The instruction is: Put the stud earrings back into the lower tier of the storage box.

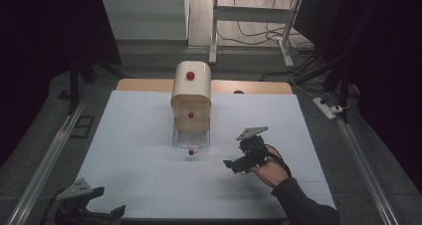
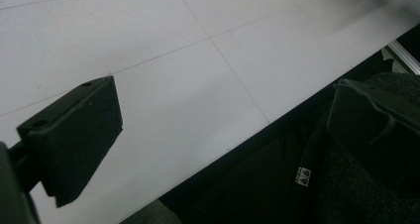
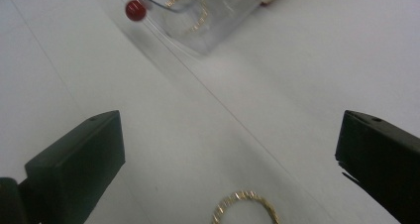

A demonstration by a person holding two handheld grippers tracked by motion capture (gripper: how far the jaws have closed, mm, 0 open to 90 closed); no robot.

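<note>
On the white worktop, right tongs gape wide over a thin gold chain ring, gripping nothing; another lies in the pulled-out clear drawer with red knob. Pickup and stowing remain. Left tongs rest open, empty

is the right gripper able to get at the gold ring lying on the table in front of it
Probably yes: the right gripper is open, the gold ring lies flat on the bare white table low between its jaws, and nothing blocks the way.
</note>
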